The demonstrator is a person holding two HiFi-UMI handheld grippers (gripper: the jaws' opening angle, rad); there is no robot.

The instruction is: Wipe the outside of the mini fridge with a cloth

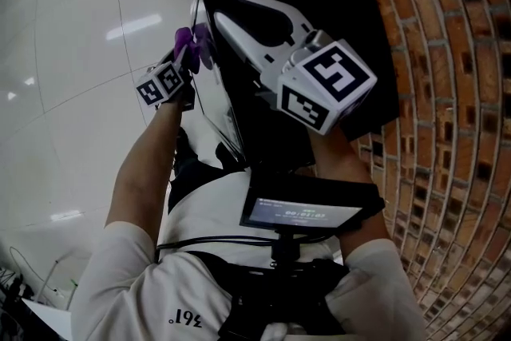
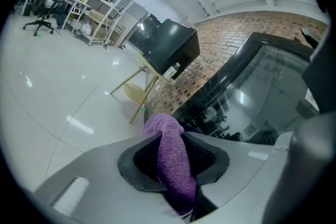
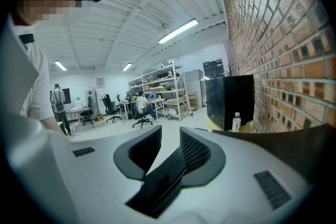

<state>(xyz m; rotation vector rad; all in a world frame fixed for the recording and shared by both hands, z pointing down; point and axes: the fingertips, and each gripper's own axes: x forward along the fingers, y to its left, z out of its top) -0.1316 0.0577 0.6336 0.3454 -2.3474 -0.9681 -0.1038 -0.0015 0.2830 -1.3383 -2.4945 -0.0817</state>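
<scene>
Left gripper (image 2: 173, 157) clamped on purple cloth (image 2: 167, 131), bunched just beside mini fridge's (image 1: 335, 4) left edge: risk that the narrow wad slips free under rubbing pressure; right gripper (image 3: 169, 136), jaws slightly apart and empty, above fridge top, could scuff it.

The right gripper (image 3: 169, 132) fills the lower frame, jaws slightly apart, nothing between them. Right of centre, a bottle (image 3: 236, 121) stands before a black cabinet (image 3: 229, 99) beside the brick wall (image 3: 283, 34).
</scene>
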